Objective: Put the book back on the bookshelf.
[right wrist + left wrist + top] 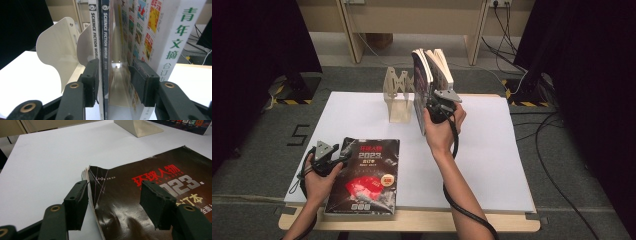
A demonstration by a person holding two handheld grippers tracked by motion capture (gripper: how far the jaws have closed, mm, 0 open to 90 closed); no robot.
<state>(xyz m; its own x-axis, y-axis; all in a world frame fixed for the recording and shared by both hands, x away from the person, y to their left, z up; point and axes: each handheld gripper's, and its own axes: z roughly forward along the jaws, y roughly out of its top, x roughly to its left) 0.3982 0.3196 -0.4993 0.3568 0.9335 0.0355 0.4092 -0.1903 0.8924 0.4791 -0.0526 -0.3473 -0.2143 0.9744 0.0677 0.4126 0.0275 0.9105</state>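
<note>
1. High view: the upright books are seen standing on the white board beside the cream bookend.
2. The right gripper is set at their spines, its jaws parted around the dark magazine, with daylight at one pad.
3. The left gripper is held with jaws wide at the flat magazine corner, unclamped.

In the left gripper view the flat dark glossy magazine with red lettering runs off the right and bottom edges. In the right gripper view the upright white-spined book with green characters is cut off at the top, and the small print on the dark-spined upright magazine is partly unreadable.
</note>
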